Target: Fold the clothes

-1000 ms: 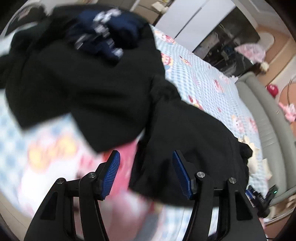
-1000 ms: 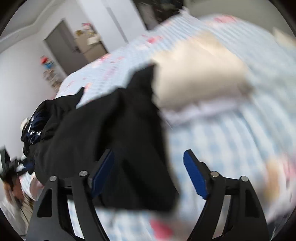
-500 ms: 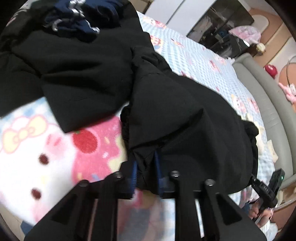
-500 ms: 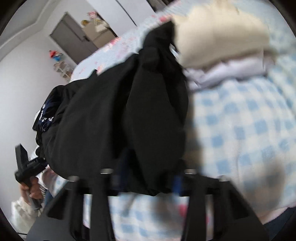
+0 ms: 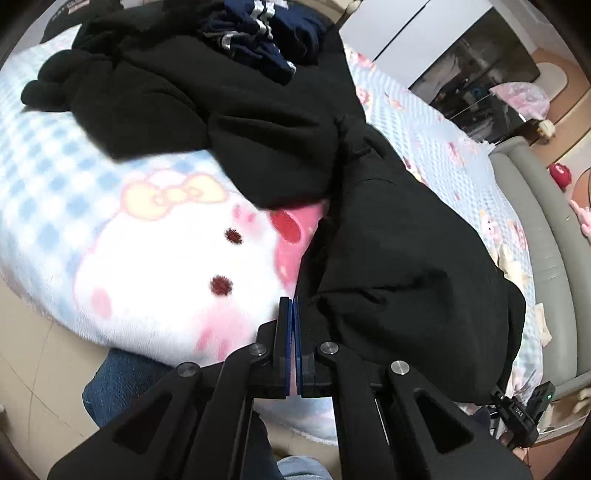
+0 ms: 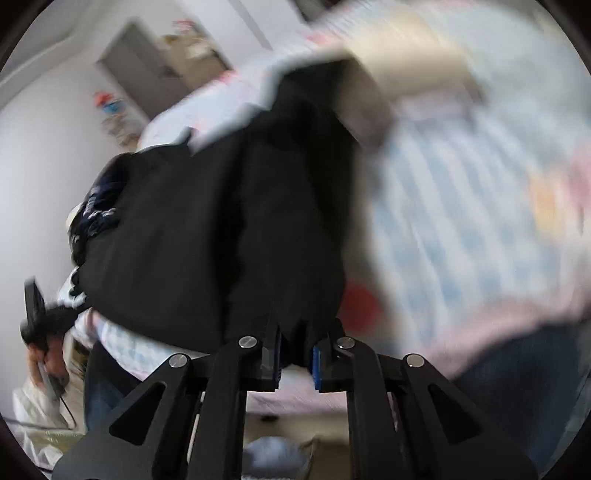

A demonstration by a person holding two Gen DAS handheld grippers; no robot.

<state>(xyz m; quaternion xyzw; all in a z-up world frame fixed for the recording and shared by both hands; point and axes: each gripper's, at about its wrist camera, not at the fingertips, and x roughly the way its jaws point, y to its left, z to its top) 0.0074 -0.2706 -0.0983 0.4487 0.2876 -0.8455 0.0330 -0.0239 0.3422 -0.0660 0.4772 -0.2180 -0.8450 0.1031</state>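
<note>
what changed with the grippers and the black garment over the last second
Both grippers stood open a second ago and have just been closing. The left gripper is now shut at the near edge of the black garment, though no cloth clearly shows between its pads. The right gripper pinches a fold of the same garment. The navy clothes stayed on the pile, and the blanket is unchanged.

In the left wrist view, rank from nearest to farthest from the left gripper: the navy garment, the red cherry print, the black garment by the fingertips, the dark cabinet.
1. Black garment, just right of the left gripper.
2. Cherry print, just ahead on the blanket.
3. Navy garment, atop the far pile.
4. Dark cabinet, beyond the bed, upper right.
</note>
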